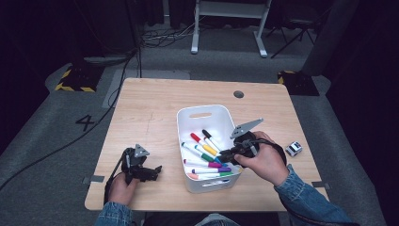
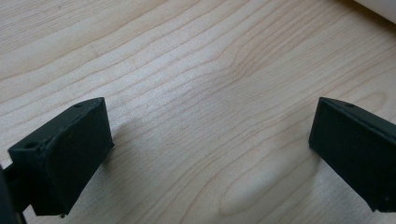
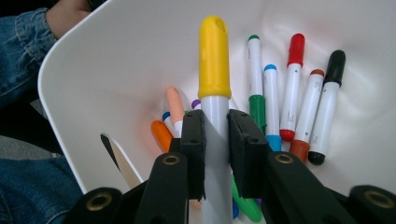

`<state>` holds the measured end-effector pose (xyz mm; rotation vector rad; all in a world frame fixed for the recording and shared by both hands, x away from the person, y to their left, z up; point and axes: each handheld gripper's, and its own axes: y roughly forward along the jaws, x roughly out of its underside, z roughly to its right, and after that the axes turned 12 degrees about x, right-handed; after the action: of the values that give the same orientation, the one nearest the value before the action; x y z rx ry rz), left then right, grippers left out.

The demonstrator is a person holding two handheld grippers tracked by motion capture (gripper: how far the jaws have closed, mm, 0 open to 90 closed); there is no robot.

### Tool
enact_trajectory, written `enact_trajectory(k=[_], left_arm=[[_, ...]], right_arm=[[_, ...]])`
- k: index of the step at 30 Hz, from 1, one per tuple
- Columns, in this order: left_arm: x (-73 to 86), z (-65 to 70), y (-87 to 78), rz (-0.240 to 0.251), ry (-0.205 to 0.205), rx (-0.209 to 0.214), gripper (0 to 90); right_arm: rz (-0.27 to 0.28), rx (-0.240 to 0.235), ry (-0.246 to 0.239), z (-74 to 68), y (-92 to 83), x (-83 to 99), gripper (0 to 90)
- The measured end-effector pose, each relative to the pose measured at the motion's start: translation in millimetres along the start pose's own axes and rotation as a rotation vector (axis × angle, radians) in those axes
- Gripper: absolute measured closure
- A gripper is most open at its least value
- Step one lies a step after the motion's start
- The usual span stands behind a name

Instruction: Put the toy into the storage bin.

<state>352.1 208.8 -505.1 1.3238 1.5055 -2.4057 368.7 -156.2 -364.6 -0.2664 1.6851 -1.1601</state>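
A white bin (image 1: 203,109) stands at the middle of the wooden table (image 1: 155,108) and holds several coloured markers (image 1: 203,155). My right gripper (image 3: 215,123) reaches into the bin from its right side and is shut on a yellow-capped marker (image 3: 214,60), whose cap points away past the pads. Below it lie the red, black, green, blue and orange markers (image 3: 289,93). In the high view the right gripper (image 1: 226,154) sits over the bin's right rim. At the table's front left, my left gripper (image 1: 157,170) rests low over bare wood, open (image 2: 210,135), with nothing between its jaws.
A small white and black box (image 1: 293,149) lies near the table's right edge. A round cable hole (image 1: 238,94) is at the back. Cables (image 1: 113,94) run across the floor on the left. A corner of the bin (image 2: 378,7) is in the left gripper view.
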Motion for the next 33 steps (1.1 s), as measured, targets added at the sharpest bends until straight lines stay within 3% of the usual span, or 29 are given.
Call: enact_trajectory(k=[10, 15, 21, 24, 27, 33], left_arm=[[0.0, 0.1, 0.0, -0.001, 0.000, -0.001, 0.0], [-0.1, 0.0, -0.3, -0.004, 0.000, 0.002, 0.0], [-0.1, 0.0, -0.3, -0.004, 0.000, 0.001, 0.0], [-0.1, 0.0, -0.3, -0.004, 0.000, 0.001, 0.0], [-0.1, 0.0, -0.3, -0.004, 0.000, 0.001, 0.0], [0.0, 0.1, -0.3, -0.004, 0.000, 0.001, 0.0]], right_arm=[[-0.047, 0.007, -0.029, -8.4, 8.1, -2.0, 77.2], [-0.064, 0.014, -0.078, -12.2, 16.8, -2.3, 77.2], [-0.116, 0.033, -0.063, -16.3, 18.6, -3.7, 76.7], [-0.067, 0.015, -0.045, -15.7, 18.6, -3.6, 60.2], [0.010, 0.036, -0.038, -12.9, 14.0, -3.4, 46.7], [0.122, 0.059, -0.013, -6.7, -4.2, -6.1, 40.3]])
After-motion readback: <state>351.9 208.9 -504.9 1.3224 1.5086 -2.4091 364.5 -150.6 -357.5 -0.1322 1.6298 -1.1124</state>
